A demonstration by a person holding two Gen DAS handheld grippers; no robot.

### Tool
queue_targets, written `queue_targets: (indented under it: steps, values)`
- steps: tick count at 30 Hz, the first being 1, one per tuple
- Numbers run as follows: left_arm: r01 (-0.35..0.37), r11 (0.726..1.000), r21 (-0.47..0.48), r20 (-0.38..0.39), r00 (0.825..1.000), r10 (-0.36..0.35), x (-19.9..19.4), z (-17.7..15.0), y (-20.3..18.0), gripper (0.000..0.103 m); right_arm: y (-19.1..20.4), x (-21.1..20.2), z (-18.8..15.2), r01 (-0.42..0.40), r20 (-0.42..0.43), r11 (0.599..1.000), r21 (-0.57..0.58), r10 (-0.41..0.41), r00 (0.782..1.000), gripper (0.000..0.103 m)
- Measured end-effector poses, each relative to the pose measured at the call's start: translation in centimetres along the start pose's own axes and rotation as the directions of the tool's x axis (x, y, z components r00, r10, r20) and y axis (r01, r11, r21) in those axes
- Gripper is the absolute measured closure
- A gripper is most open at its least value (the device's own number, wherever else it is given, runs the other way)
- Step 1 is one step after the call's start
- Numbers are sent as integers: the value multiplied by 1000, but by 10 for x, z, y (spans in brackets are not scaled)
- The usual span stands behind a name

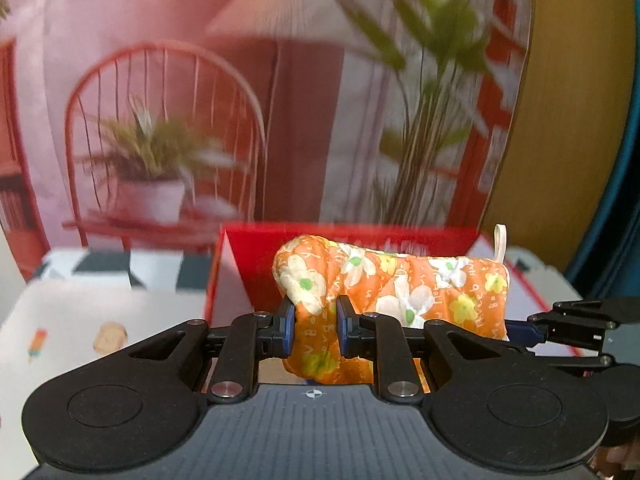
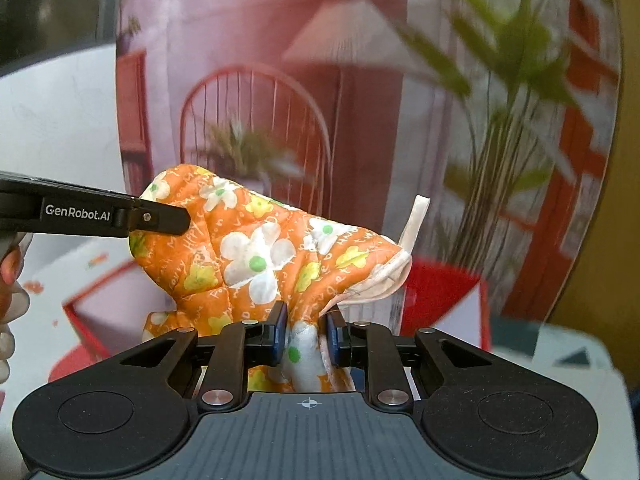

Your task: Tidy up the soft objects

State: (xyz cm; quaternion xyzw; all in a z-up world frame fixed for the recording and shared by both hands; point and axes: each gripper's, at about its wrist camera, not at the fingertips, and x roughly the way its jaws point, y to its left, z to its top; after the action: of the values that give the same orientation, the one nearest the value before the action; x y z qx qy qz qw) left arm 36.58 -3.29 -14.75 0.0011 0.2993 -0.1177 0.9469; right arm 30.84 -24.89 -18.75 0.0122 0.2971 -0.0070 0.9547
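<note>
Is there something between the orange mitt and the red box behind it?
Nothing visible. The orange floral mitt is clamped by both the left hand-held gripper and the right hand-held gripper, raised just in front of the open red box.

Left gripper (image 1: 313, 322): level, jaws pinched on fabric. Right gripper (image 2: 305, 334): level, jaws pinched likewise; seen at 3 o'clock from left view. Left hand (image 2: 10, 280): bare fingers at 9 o'clock.
</note>
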Motion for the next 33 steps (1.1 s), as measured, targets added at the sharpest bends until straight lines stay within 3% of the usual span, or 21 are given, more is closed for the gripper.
queue_targets:
  steps: [5, 14, 16, 18, 21, 23, 25, 33]
  values:
    - [12, 1000, 22, -55, 998, -11, 7, -12, 2, 81, -5, 13, -13, -25, -93, 997, 73, 32, 995, 84]
    - [16, 999, 44, -95, 995, -12, 13, -18, -1, 79, -13, 18, -19, -27, -137, 990, 137, 45, 990, 84]
    - [7, 999, 51, -96, 995, -2, 14, -17, -2, 68, -14, 19, -19, -16, -137, 991, 136, 35, 990, 82]
    - [-1, 998, 57, -87, 996, 6, 12, -17, -1, 44, -15, 19, -18, 4, -131, 991, 132, 14, 991, 72]
    - [-3, 998, 65, -67, 998, 7, 6, -15, -1, 37, -15, 13, -19, 38, -112, 992, 122, -24, 993, 60]
    - [-4, 998, 63, -64, 998, 8, 2, -15, -1, 31, -15, 8, -19, 50, -95, 992, 120, -39, 995, 57]
    - [-9, 998, 62, -57, 998, 12, -2, -15, -1, 31, -14, 1, -18, 68, -74, 991, 112, -60, 995, 51]
    - [7, 1000, 21, -32, 999, -6, -38, -28, 0, 31, -7, -42, -23, 54, 33, 992, 117, -58, 998, 50]
